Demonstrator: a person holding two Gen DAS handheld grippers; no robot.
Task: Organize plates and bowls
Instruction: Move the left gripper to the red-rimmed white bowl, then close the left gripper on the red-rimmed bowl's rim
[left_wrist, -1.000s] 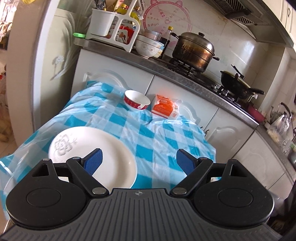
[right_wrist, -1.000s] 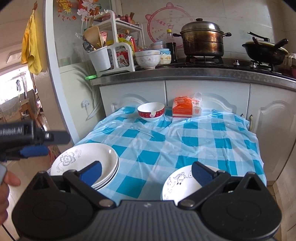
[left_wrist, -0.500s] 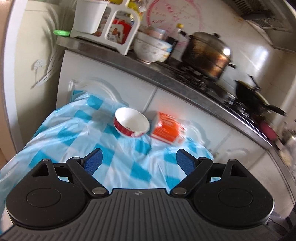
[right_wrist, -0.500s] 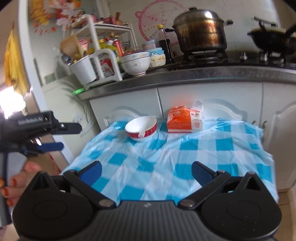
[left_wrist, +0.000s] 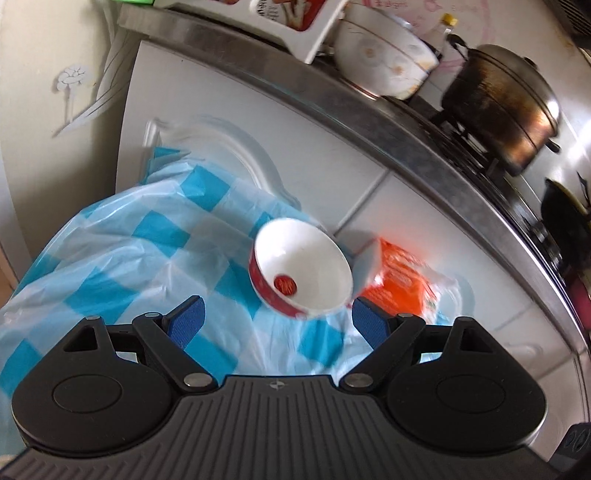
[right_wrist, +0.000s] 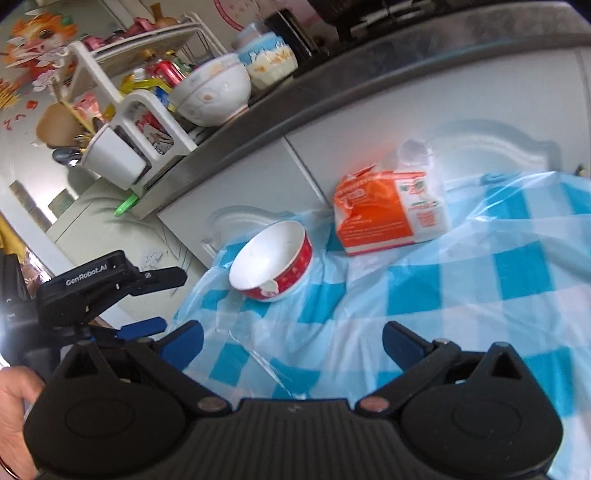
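Note:
A red bowl (left_wrist: 301, 271) with a white inside sits on the blue-checked tablecloth (left_wrist: 110, 266) near the cabinet. My left gripper (left_wrist: 277, 323) is open, just short of the bowl, its blue pads wider apart than the bowl. The right wrist view shows the same bowl (right_wrist: 273, 264) farther ahead and left of centre. My right gripper (right_wrist: 291, 339) is open over the cloth with nothing between its fingers. The left gripper (right_wrist: 144, 302), held in a hand (right_wrist: 18, 402), is at the left of that view. The plates are out of both views.
An orange packet (right_wrist: 384, 210) lies right of the bowl against the white cabinet doors (left_wrist: 207, 110). The counter (right_wrist: 332, 70) above carries white bowls (right_wrist: 212, 90), a utensil rack (right_wrist: 122, 147) and a steel pot (left_wrist: 506, 103) on the stove.
Both grippers have moved forward across the table toward the red bowl, which is now much larger in both views. The plates have dropped out of view. Both grippers stay open.

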